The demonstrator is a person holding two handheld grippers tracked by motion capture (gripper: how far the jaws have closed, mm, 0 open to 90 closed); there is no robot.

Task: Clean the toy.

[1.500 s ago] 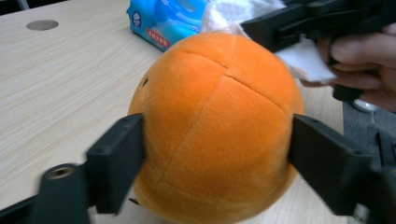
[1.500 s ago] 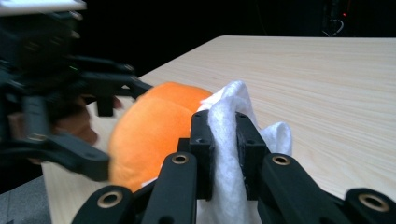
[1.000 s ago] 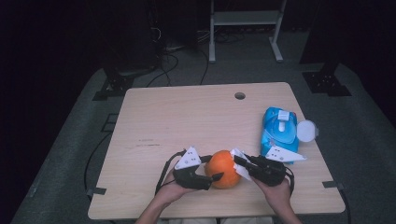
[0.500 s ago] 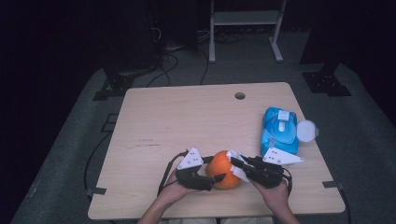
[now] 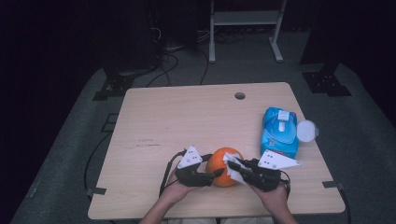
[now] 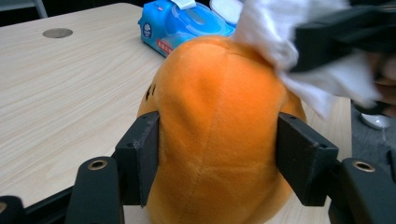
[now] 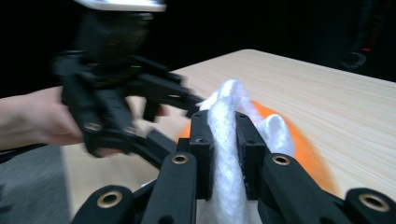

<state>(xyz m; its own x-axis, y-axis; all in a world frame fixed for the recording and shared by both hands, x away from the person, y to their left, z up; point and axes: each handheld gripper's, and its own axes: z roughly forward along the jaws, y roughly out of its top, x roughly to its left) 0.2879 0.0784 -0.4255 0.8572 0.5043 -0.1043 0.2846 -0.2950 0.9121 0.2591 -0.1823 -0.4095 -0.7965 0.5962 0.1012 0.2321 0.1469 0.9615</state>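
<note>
Left gripper view: soft, light round orange plush toy [image 6: 219, 135], flanks clamped by left gripper [image 6: 219, 163]; right gripper [image 7: 223, 140] pinches white wipe [image 7: 229, 154] atop it.

plush toy [image 5: 223, 166] at table's [image 5: 187, 121] near edge, between both tools, wipes pack [image 5: 279, 133] behind right

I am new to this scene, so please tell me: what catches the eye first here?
The orange plush at the table's near edge, clamped by the left gripper. The right gripper presses a white wipe on top of it. A blue wipe pack lies at the right.
</note>
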